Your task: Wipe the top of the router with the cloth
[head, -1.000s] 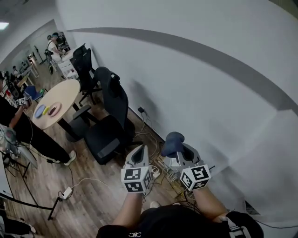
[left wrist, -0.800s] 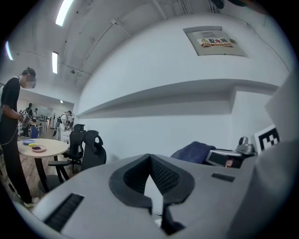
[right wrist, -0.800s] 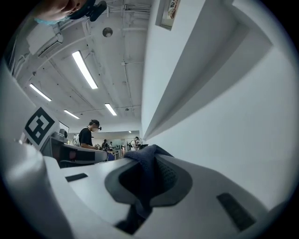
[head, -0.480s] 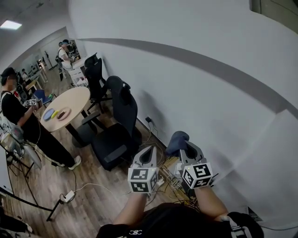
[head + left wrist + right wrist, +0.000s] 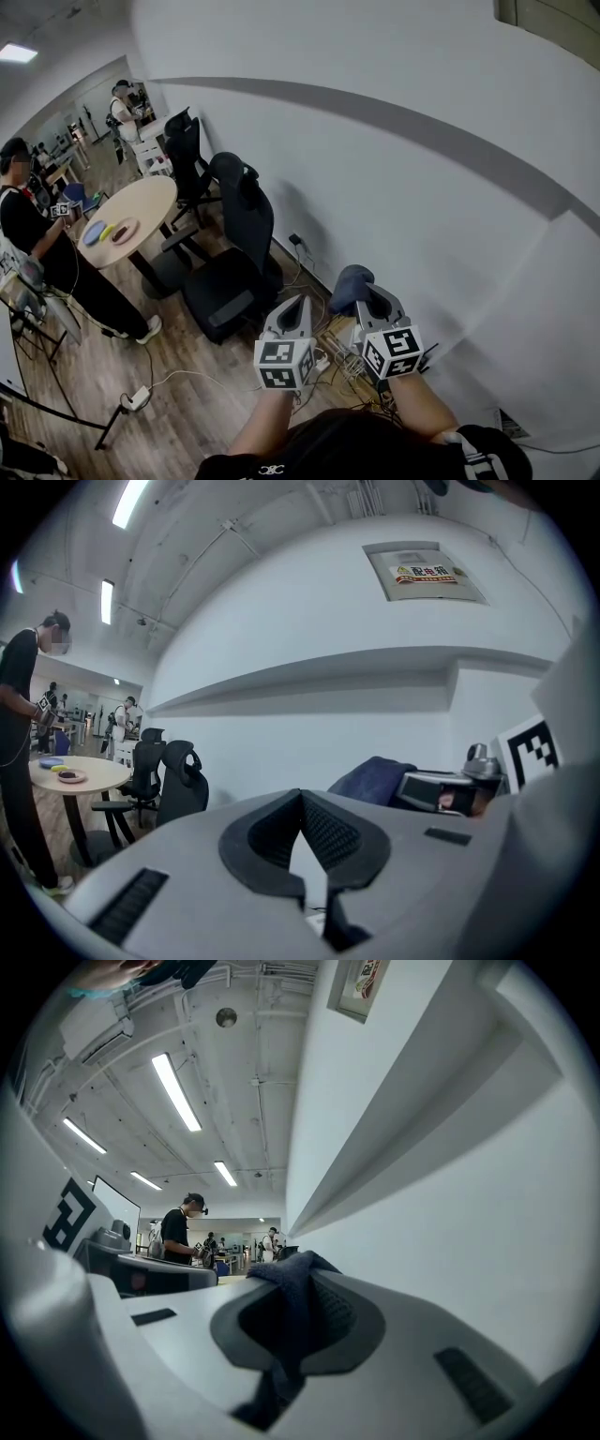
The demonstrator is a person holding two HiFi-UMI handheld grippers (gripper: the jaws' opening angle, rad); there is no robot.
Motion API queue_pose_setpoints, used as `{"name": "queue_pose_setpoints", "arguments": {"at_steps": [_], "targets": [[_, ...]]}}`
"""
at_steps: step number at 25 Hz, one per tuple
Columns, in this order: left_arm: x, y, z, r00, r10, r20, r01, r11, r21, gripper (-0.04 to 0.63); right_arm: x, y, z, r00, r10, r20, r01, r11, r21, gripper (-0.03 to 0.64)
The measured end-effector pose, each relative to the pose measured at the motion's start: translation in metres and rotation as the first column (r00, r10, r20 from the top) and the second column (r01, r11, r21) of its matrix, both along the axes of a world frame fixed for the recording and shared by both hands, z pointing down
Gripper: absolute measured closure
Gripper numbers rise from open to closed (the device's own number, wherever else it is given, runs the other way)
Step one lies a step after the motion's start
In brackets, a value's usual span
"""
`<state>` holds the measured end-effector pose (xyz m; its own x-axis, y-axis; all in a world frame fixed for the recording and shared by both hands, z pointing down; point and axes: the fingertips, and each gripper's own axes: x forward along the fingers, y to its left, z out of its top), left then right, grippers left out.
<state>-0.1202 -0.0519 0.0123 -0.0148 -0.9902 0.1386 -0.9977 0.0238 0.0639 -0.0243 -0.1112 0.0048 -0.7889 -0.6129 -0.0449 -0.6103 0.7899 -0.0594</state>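
Over the last second little changes beyond a slight swing of our head: we keep both tools raised side by side before the white wall (image 5: 403,187), the right hand-held gripper (image 5: 368,298) staying clamped on the dark blue cloth (image 5: 349,283), the left hand-held gripper (image 5: 292,305) with its jaws together on nothing. We cannot make out the router in any view, only a tangle of cables (image 5: 339,361) on the floor below, so we judge that wiping has not begun

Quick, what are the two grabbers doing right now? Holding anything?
Left gripper: shut, with nothing between its jaws.
Right gripper: shut on the dark blue cloth.
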Motion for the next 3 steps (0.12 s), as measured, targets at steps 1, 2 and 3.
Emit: {"name": "queue_pose_setpoints", "arguments": {"at_steps": [1,2,3], "targets": [[0.0002,0.0008,0.0007,1.000,0.002,-0.003,-0.002,1.000,-0.003,0.598,0.0003,0.0009,0.0002,1.000,0.001,-0.002,-0.001,1.000,-0.002,0.604],[0.0005,0.0016,0.0012,1.000,0.004,-0.006,-0.004,1.000,-0.006,0.598,0.0007,0.0018,0.0003,1.000,0.002,-0.005,-0.002,1.000,-0.004,0.604],[0.0008,0.0023,0.0017,1.000,0.006,-0.010,-0.006,1.000,-0.009,0.598,0.0011,0.0026,0.0004,1.000,0.003,-0.008,-0.003,1.000,-0.006,0.604]]}}
